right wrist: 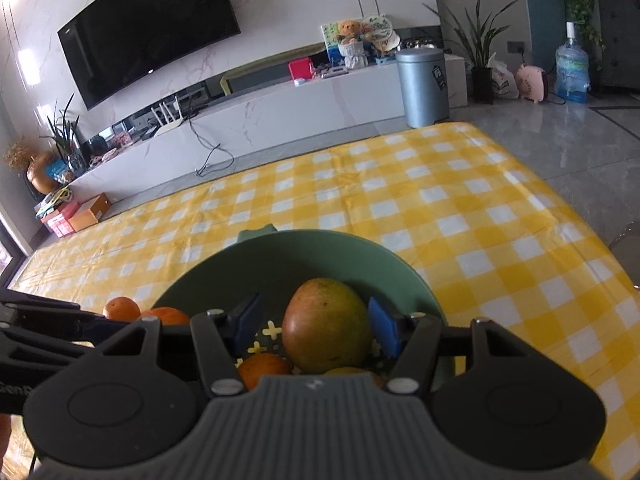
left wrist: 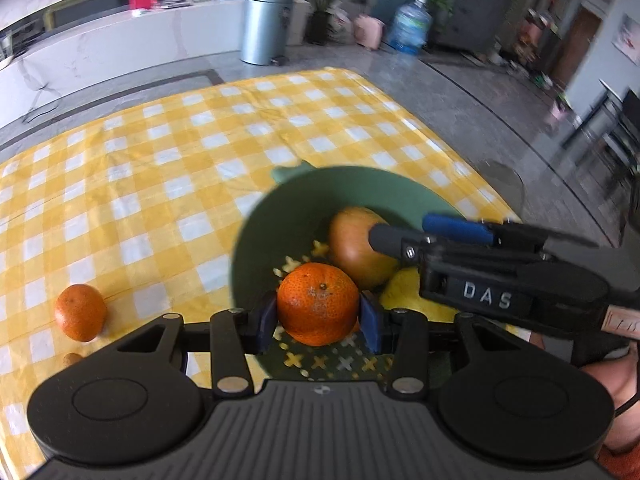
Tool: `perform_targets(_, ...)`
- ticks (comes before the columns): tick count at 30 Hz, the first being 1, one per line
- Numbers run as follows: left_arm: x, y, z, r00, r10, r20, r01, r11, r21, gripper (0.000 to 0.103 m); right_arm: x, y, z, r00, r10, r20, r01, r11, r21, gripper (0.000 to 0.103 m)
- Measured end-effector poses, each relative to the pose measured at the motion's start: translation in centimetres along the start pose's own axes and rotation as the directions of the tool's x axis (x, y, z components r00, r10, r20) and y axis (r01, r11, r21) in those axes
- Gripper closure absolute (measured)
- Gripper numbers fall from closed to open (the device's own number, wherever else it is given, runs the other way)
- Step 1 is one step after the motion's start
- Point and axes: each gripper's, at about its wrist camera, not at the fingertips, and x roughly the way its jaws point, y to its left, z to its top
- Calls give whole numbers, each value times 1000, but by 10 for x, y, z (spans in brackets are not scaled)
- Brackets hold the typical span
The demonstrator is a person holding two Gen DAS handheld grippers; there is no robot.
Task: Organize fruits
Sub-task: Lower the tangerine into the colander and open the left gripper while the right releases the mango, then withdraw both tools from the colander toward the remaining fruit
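Fruits fill the green bowl (left wrist: 280,208): my left gripper (left wrist: 318,316) clamps a tangerine (left wrist: 318,304) above it, my right gripper (right wrist: 316,330) straddles the mango (right wrist: 326,326) loosely; releasing carelessly could bounce the tangerine out.

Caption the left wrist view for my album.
Left gripper holds a round orange tangerine over a green perforated bowl.

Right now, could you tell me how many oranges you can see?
2: one orange held between the left gripper pads over the green bowl; another orange on the checked cloth. More may be hidden.
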Motion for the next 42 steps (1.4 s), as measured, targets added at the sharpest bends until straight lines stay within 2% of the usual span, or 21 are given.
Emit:
perform_targets(4, 8, -16, -3, 998, 6, -61, -1, 997, 83, 54, -12, -2, -1, 999, -2, 37, 2, 1000, 11, 46)
perform_targets(10, 22, -31, -9, 989, 44, -138, -24, 989, 147, 54, -11, -2, -3, 1000, 7, 24, -7, 1000, 9, 46)
perform_targets(16, 26, -36, -13, 985, 66, -157, -39, 985, 169, 54, -9, -1, -3, 1000, 4, 12, -4, 1000, 5, 46)
perform_targets(21, 28, -39, -13, 982, 72, -175, -40, 983, 181, 46, -9, -2, -3, 1000, -5, 17, 5, 1000, 5, 46)
perform_targets(22, 27, -40, -14, 984, 69, -166, -37, 982, 186, 34, -9, -2, -4, 1000, -7, 18, 7, 1000, 5, 46)
perform_targets(23, 25, -41, -14, 986, 59, -156, -29, 981, 190, 29, -9, -2, -4, 1000, -11, 19, 10, 1000, 5, 45)
perform_targets(27, 19, -42, -13, 992, 19, -122, 3, 985, 175, 17, -12, -2, -5, 999, -21, 32, 21, 1000, 4, 45)
perform_targets(35, -10, -32, -13, 999, 27, -47, -22, 994, 103, 17, -26, 0, -6, 995, -49, 85, 49, 999, 4, 45)
perform_targets(42, -47, -3, -21, 997, 65, 32, -64, 997, -35, 17, -40, 11, -11, 992, -54, 118, 54, 999, 5, 45)
